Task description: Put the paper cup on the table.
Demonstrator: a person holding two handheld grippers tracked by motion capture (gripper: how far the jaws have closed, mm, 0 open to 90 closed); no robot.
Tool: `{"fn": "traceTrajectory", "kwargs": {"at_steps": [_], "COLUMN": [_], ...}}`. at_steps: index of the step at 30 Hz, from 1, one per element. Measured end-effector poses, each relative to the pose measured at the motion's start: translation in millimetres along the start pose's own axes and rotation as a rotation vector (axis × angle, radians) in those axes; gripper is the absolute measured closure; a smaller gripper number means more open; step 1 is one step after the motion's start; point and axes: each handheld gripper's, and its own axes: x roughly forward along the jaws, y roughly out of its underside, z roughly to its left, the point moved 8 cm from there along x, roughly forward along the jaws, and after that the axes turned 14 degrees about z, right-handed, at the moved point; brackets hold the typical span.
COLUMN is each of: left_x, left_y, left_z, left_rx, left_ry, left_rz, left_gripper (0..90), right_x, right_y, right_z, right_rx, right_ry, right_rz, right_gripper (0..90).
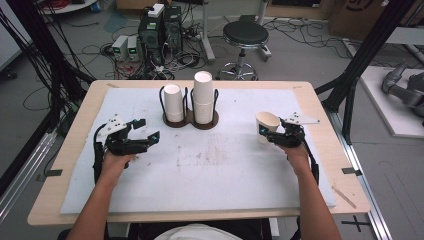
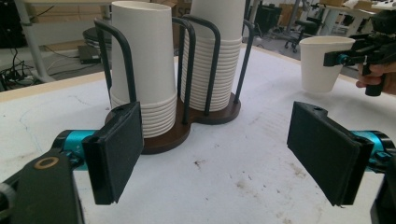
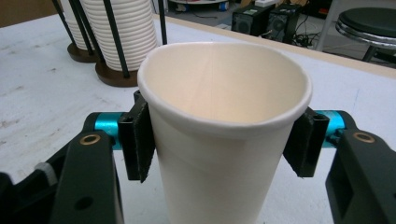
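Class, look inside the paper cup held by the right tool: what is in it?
The cup is upright, mouth up, and its pale inner wall shows nothing in it. The very bottom is hidden by the near rim.

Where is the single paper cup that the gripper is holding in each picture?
High view: the single paper cup is right of centre, in the right gripper.
Left gripper view: it stands upper right, upright, mouth up.
Right gripper view: it sits in the middle, a jaw pad on each side.
Shared landmark: the brown cup holder with its two stacks.
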Motion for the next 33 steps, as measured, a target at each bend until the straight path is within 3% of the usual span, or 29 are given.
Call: {"fn": "traceTrajectory", "kwargs": {"at_steps": [12, 21, 33], "left_x": [1.8, 2.2, 2.3], "left_y": [1.3, 1.7, 1.8], "left_z": [-0.6, -0.2, -0.4], "left_rx": [-0.002, -0.007, -0.008], "left_ry": [0.003, 0.004, 0.009], "left_rz": [0.01, 0.012, 0.012], "left_gripper": [18.7, 18.7, 18.7], "right_x": [3.5, 0.7, -4.6], "right_y": [8.8, 11.3, 20.4], "right_z": [1.1, -1.6, 0.8], "right_rx": [0.014, 0.05, 0.022], "right_ry": [-0.003, 0.004, 0.008], "right_rz": [0.055, 0.055, 0.091], "right_gripper": [29.2, 22.0, 21.7]}}
